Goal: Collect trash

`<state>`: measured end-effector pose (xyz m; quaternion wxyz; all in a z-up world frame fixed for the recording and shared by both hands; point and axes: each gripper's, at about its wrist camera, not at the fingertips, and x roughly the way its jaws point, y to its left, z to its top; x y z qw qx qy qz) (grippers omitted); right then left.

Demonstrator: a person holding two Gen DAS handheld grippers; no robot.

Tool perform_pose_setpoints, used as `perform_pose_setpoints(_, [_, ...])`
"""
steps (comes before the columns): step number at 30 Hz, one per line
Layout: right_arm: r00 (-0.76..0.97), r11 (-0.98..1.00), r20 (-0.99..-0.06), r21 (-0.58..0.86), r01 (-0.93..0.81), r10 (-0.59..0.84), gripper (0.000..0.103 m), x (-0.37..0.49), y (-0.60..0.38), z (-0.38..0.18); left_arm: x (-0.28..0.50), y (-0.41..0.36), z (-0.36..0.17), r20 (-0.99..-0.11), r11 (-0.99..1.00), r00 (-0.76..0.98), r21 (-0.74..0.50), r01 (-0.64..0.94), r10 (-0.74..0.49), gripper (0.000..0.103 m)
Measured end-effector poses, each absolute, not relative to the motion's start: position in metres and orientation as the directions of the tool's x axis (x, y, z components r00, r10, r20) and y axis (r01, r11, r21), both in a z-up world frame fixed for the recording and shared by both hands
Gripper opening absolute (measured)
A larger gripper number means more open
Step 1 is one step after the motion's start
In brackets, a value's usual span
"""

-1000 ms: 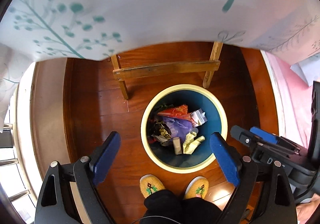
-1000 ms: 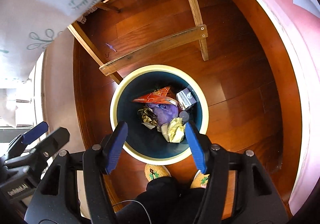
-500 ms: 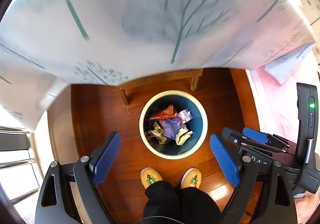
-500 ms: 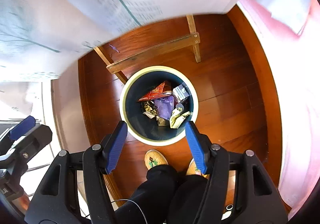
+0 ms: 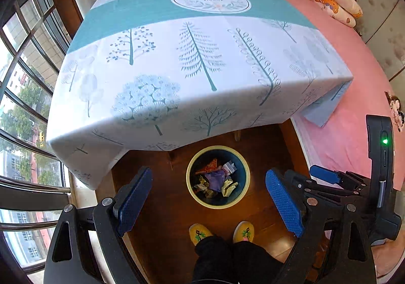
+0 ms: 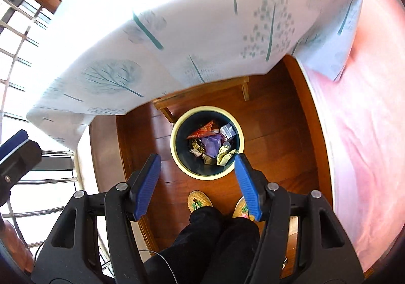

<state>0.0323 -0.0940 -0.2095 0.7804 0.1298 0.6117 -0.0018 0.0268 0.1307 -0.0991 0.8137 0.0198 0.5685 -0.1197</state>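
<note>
Both grippers up high and empty-handed, trash sitting in the bin down below!

The left gripper (image 5: 206, 197) hangs with its blue pads spread wide apart, nothing between them, and straight ahead of it, framed in that gap, sits the trash bin (image 5: 218, 204) on the wooden floor (image 5: 164, 208). Inside: crumpled trash (image 5: 215, 180) piled together, with a red wrapper, a purple bag and yellowish paper. The right gripper (image 6: 197, 178) is spread open too, holding nothing, with the same trash bin (image 6: 206, 174) just beyond its fingertips and slightly ahead. Above and in front of both grippers spreads the table under a tree-print tablecloth (image 5: 192, 61), empty on top. Off to the left gripper's right lies a pink bed (image 5: 354, 96). Beneath the grippers, the person's yellow slippers (image 5: 200, 232) point toward the bin.
</note>
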Motion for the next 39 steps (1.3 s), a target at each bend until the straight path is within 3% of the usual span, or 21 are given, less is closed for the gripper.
perform_pose_setpoints(12, [0.352, 0.977, -0.927, 0.177, 0.115, 0.127, 0.058, 0.033, -0.091, -0.099, 0.031, 0.146, -0.002, -0.893, 0.974, 0.423, -0.068, 0.215, -0.155, 0.092])
perform_pose_setpoints(28, [0.591, 0.984, -0.798, 0.174, 0.043, 0.116, 0.058, 0.049, -0.079, 0.056, 0.038, 0.142, 0.09, -0.804, 0.991, 0.583, -0.059, 0.119, -0.117, 0.092])
perform_pose_setpoints(39, [0.613, 0.991, -0.779, 0.114, -0.071, 0.134, 0.059, 0.067, -0.075, 0.064, 0.034, 0.12, 0.09, -0.799, 1.0, 0.601, -0.026, 0.007, -0.025, 0.092])
